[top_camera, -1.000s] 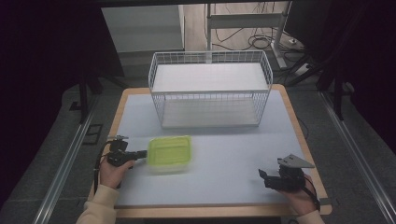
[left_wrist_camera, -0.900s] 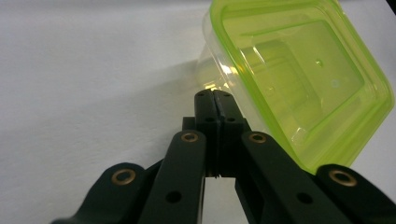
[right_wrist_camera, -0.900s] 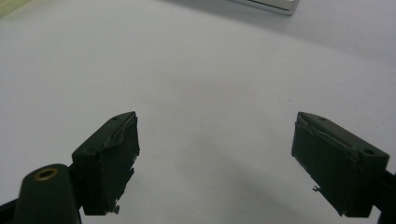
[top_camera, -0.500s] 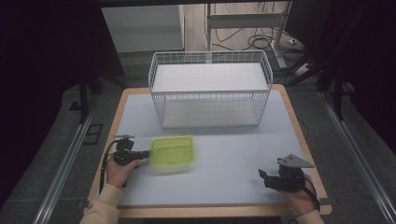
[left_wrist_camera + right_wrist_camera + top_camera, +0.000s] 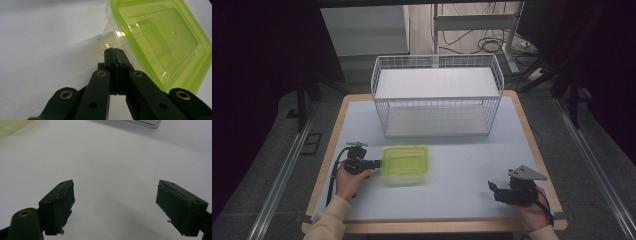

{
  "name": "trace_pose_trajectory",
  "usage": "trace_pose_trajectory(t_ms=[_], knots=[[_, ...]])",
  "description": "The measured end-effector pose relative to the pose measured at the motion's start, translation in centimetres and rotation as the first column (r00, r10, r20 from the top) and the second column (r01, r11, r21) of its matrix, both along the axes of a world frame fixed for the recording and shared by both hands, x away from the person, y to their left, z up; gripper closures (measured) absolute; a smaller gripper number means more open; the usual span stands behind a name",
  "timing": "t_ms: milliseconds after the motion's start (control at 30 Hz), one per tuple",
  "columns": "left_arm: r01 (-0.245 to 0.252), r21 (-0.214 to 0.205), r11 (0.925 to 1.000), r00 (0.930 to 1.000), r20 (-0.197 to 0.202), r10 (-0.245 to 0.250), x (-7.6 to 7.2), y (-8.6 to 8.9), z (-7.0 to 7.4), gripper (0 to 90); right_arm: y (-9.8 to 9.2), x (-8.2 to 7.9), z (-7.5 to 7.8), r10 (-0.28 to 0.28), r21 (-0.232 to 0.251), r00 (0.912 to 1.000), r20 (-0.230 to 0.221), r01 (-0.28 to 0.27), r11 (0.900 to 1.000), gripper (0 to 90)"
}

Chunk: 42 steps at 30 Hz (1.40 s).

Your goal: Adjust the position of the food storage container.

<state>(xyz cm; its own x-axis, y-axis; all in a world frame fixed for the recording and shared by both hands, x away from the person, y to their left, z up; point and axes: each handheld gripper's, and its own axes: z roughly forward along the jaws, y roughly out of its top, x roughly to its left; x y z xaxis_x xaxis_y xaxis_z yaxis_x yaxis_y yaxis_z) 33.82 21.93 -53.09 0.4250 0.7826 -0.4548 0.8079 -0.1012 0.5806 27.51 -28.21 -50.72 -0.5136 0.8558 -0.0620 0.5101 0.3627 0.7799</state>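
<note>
Pale grey matting covers the wood-edged table (image 5: 362, 102) I am working at, with dark floor and loose cables beyond its far edge. At the back of the table stands a white wire basket with a solid shelf (image 5: 437, 95), its open front facing me.

In my left hand, the left gripper (image 5: 115, 53) has its jaws pressed together on the near rim of a clear plastic food box with a lime-green lid (image 5: 160, 40). From the left gripper view the box hangs tilted, its lid sloping away to the right and a shadow showing beneath its clear wall, so I judge it lifted off the mat at that end. In the high view the left gripper (image 5: 374, 163) sits at the box's (image 5: 405, 161) left edge, on the left half of the table, well short of the basket and a little blurred.

My right gripper (image 5: 493, 189) rests low on the right side of the table, well apart from the box. Seen from its own camera, the right gripper (image 5: 115, 205) has its jaws spread wide with nothing but bare mat between them.

I take this as the carrying step: the box is gripped and raised, probably bound for the basket. Next I should keep the pinch firm on that thin rim, level the box, and move it forward toward the basket's open front, clearing the front wires.
</note>
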Motion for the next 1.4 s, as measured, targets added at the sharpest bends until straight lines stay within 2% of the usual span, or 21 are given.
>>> trace_pose_trajectory(t_ms=[300,500,567,667,833,1400], knots=[[0.027,0.015,0.9995,0.9996,-0.004,-0.027,0.4,-1.8,0.1,89.7,0.1,0.0,0.0,0.001,-0.002,1.0,-0.002,-0.001,1.0,15.5],[0.05,0.014,0.9987,0.9987,0.009,-0.05,1.1,-4.2,0.4,89.7,0.1,0.0,0.0,0.001,-0.002,1.0,-0.002,-0.001,1.0,15.5],[0.056,0.006,0.9984,0.9984,0.006,-0.056,1.3,-4.5,0.4,89.7,0.1,0.0,0.0,0.0,-0.002,1.0,-0.002,0.0,1.0,15.5],[0.081,0.014,0.9966,0.9967,0.001,-0.081,1.5,-6.1,0.3,89.7,0.0,0.0,0.0,0.0,0.0,1.0,-0.002,0.0,1.0,15.5],[0.101,0.018,0.9947,0.9949,-0.005,-0.101,1.7,-7.6,0.2,89.7,0.0,0.0,0.0,-0.001,0.001,1.0,-0.001,0.001,1.0,15.5],[0.131,0.025,0.9911,0.9914,-0.006,-0.131,1.3,-8.4,0.3,89.7,-0.1,0.0,0.0,-0.006,-0.001,1.0,0.003,0.006,1.0,15.5]])
